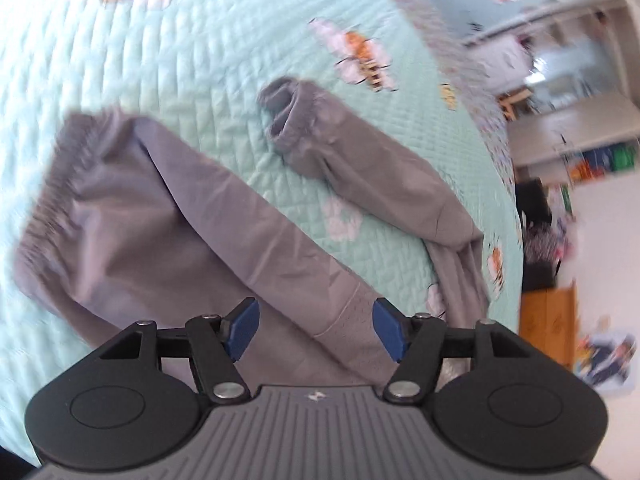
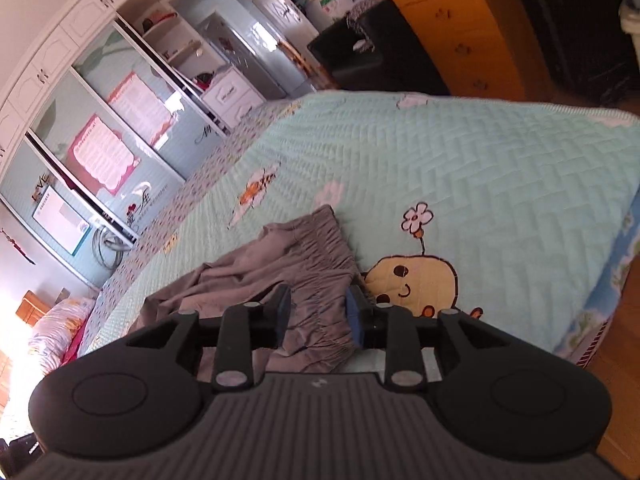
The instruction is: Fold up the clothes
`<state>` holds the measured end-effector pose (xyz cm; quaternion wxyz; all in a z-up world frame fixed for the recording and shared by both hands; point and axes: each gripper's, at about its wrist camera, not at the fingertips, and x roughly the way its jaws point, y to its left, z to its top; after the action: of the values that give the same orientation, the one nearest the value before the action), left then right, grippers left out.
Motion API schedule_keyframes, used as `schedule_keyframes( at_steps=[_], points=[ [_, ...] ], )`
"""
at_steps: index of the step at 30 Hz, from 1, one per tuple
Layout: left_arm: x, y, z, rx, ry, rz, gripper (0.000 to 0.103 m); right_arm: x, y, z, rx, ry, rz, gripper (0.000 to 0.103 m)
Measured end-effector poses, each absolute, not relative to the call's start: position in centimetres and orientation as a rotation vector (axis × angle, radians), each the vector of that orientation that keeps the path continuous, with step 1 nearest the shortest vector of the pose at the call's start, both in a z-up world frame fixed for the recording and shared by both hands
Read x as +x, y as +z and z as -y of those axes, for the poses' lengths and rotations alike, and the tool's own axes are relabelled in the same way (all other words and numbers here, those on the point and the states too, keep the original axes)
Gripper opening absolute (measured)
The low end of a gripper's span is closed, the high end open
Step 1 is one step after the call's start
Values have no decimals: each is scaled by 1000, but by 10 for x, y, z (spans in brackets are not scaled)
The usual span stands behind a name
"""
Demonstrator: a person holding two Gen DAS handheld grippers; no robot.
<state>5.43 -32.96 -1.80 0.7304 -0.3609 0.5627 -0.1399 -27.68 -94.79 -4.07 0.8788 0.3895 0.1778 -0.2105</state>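
A single pair of grey, thin, slightly shiny trousers (image 1: 160, 216) with gathered elastic cuffs lies spread on the pale mint quilted bedspread (image 1: 200, 48) printed with bees and flowers. In the left wrist view two legs run away from the camera; the longer one passes right under the left gripper (image 1: 316, 328), the shorter one (image 1: 360, 164) bends off toward the bed's edge.

The left gripper's blue-padded jaws stand wide apart over a mesh-textured seam panel and hold nothing. The right gripper (image 2: 318, 316) is open more narrowly, its pads straddling a ruched elastic band (image 2: 320, 276) of the same garment; whether the pads actually touch cloth I cannot tell, but nothing looks pinched.

What could go wrong, as I judge it:
- The fabric looks slippery and loose — a bite on one layer only would let the under layer lag, so the fold comes out skewed.
- The gathered band is bulky (it may spring out of a shallow grip).
- Part of the garment (image 1: 460, 276) seems to drape near the mattress edge, so a pull that way could drag it off.
- The left view is blurred, so aim over the seam is uncertain.

Count: one pair of trousers, two legs, two cuffs visible, two grippers, one bedspread.
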Motion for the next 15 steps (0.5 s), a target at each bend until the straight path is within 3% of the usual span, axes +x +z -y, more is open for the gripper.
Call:
schedule_keyframes(
  at_steps=[4, 15],
  points=[
    [72, -23, 346, -868, -246, -1299, 66, -281, -35, 936, 776, -436, -371, 36],
    [103, -40, 391, -753, -26, -1505, 64, -283, -34, 911, 741, -414, -387, 43]
  ],
)
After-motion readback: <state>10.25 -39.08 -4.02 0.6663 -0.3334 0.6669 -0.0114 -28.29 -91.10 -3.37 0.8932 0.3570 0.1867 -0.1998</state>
